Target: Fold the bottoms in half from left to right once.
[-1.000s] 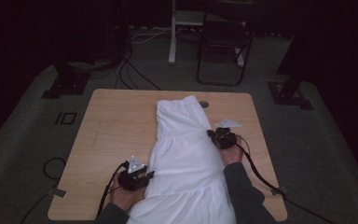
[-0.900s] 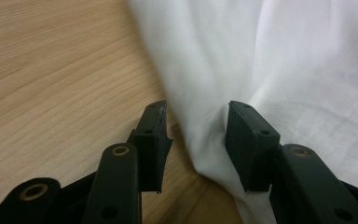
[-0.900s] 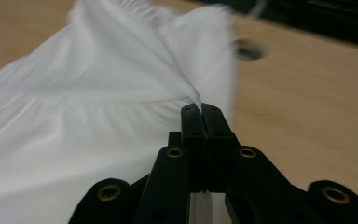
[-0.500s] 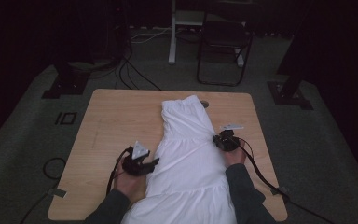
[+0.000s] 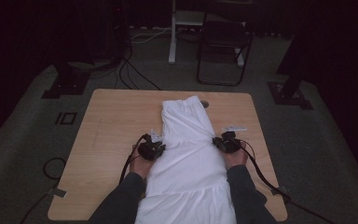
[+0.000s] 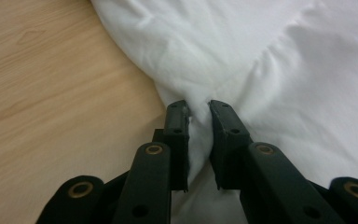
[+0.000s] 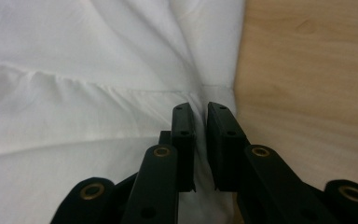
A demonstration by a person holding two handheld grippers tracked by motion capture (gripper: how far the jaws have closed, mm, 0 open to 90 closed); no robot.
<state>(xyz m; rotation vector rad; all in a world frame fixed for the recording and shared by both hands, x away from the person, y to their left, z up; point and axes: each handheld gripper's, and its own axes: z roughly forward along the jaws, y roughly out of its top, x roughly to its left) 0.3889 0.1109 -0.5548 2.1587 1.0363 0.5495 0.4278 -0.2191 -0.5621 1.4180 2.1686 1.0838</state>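
My left gripper [image 6: 198,109] has just closed on the white garment's [image 5: 191,158] left edge, and my right gripper [image 7: 199,109] pinches its right edge straight across, so I can likely fold it evenly. The cloth lies ahead of both jaws on the wooden table [image 5: 116,121]; beyond, a dark carpeted room with a chair [image 5: 223,46].

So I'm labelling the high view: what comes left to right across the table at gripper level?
Bare table → left gripper → white cloth → right gripper → bare table again.
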